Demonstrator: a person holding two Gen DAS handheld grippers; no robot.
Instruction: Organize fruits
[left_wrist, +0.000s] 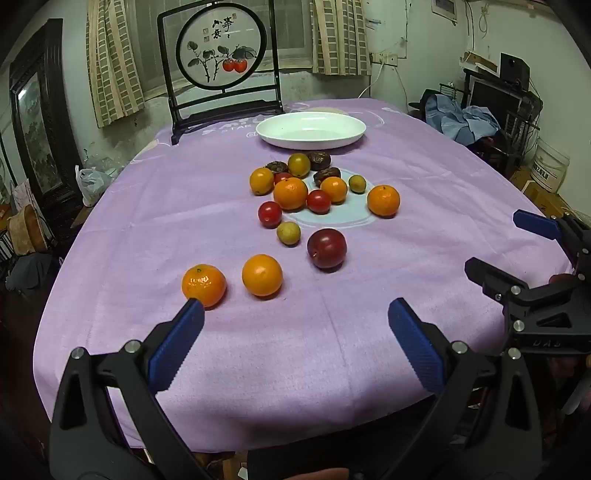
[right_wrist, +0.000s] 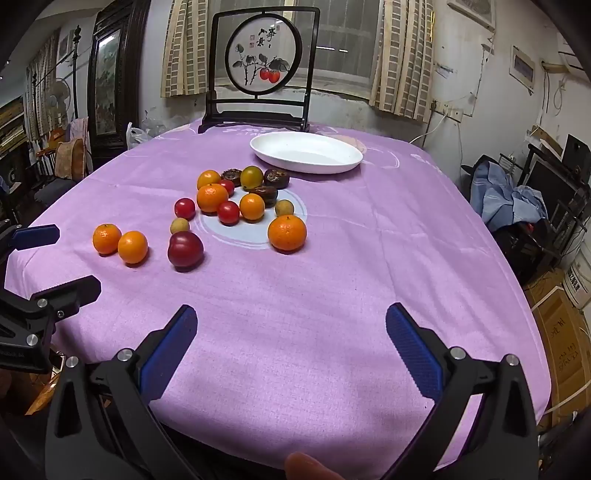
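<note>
A: Where do the fruits (left_wrist: 295, 192) lie?
B: Ahead of both fingers, before the white plate (left_wrist: 311, 130); a mandarin (left_wrist: 204, 285) nearly touches the left gripper's (left_wrist: 295, 343) left fingertip
A: The jaws?
B: Left and right gripper (right_wrist: 291, 343) gape wide, holding nothing

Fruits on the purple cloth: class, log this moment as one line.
stage: start | left tool: open, nothing held | right tool: open, nothing held | fruits: loose on cloth | white plate: no fruit in it

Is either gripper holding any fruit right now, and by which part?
Nothing is held. The left gripper and right gripper are both open over the tablecloth.
</note>
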